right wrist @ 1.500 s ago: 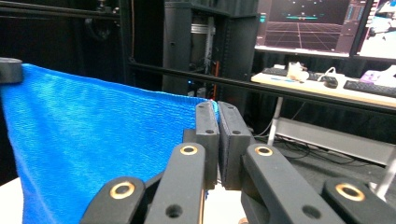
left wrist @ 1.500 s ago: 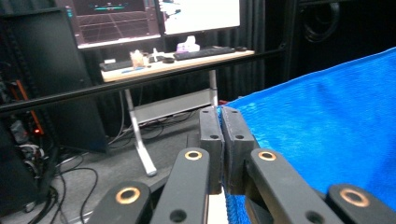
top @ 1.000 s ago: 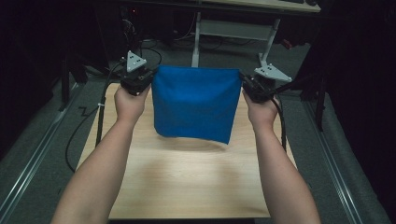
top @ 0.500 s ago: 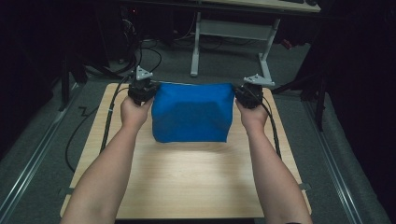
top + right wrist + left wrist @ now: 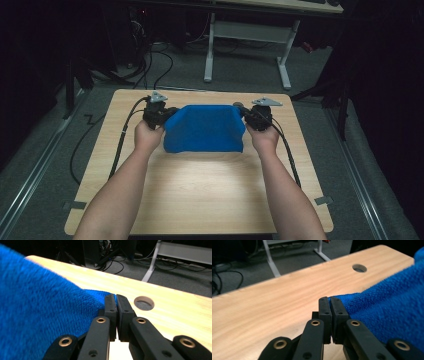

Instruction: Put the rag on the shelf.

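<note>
Both tongs, left (image 5: 330, 299) and right (image 5: 115, 297), pinch the blue towel's (image 5: 204, 129) corners

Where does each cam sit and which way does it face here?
High view: fixed above the person's side, looking forward and down on the table; forearms, left gripper and right gripper hold the blue towel by its far corners.
Left gripper view: rides the left gripper, looking along shut jaws at a towel corner.
Right gripper view: rides the right gripper, likewise.
Shared: both gripper views show the table's round hole.
</note>
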Available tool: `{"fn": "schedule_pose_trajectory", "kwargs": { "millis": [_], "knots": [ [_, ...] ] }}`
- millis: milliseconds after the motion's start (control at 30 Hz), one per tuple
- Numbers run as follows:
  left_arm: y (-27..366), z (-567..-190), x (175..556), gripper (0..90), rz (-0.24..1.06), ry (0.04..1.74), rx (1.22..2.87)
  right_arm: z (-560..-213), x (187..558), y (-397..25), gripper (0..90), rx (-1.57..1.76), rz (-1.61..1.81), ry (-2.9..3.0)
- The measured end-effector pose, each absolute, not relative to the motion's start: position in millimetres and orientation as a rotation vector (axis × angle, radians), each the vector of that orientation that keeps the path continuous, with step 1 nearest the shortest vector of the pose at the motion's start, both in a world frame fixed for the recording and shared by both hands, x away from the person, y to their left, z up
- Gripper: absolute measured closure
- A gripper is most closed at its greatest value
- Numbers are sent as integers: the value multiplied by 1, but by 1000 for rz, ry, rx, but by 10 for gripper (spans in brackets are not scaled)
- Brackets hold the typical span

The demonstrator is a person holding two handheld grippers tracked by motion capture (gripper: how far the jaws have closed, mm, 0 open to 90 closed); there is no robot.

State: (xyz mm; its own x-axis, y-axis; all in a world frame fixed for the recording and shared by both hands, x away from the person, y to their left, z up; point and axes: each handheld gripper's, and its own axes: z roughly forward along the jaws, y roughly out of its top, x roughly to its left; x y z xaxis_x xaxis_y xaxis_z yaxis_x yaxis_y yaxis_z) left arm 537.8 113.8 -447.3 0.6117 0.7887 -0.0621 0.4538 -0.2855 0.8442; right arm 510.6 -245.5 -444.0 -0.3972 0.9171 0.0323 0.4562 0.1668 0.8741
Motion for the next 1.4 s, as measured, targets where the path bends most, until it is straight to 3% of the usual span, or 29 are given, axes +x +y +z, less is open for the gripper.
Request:
{"fn": "schedule_pose_trajectory", "kwargs": {
  "millis": [633, 1400],
  "knots": [
    [105, -482, 530, 885, 348, 1007, 1972, -466, 501, -238, 886, 1316, 1182, 1966],
    [105, -500, 523, 867, 322, 1039, 1971, -494, 504, -238, 881, 1375, 1153, 2026]
  ]
}}
